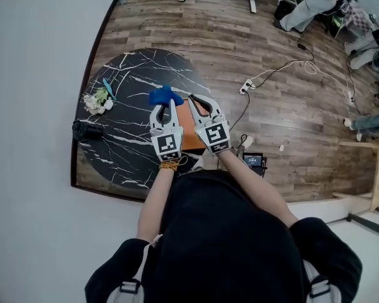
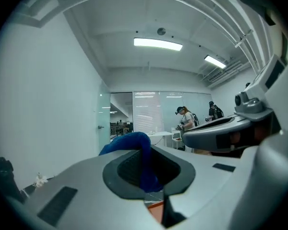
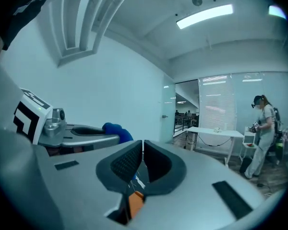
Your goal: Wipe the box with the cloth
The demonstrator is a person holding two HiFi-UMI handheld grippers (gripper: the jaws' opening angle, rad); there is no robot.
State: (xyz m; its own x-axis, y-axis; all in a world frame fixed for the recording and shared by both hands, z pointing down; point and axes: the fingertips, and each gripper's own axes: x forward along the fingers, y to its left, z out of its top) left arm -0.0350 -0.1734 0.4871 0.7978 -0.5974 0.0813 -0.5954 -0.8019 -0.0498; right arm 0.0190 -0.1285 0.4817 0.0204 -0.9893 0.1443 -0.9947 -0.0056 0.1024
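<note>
Biggest thing here is the wood floor [image 1: 290,125], and on it sits the round black marble tabletop [image 1: 123,74] I'm standing at, pushed up against a white wall [image 1: 38,55].

The orange box [image 1: 191,137] is on the tabletop on the side nearest me. From the head view I only catch a strip of it between my two grippers, and each gripper view shows just a bit of orange peeking out under the jaws.

My left gripper [image 1: 165,108] and right gripper [image 1: 194,101] are side by side over the box, both pointing out about level across the room. The left jaws are nearly closed and pinching the blue cloth [image 1: 165,96], which bunches up out of the tips and hangs down between the pads. The right jaws are pressed together with nothing between them.

Small stuff: a black object [image 1: 87,130] near the tabletop's left edge, a little white bunch of flowers [image 1: 96,101] further back, and a power strip [image 1: 245,87] with a white cable on the floor.
</note>
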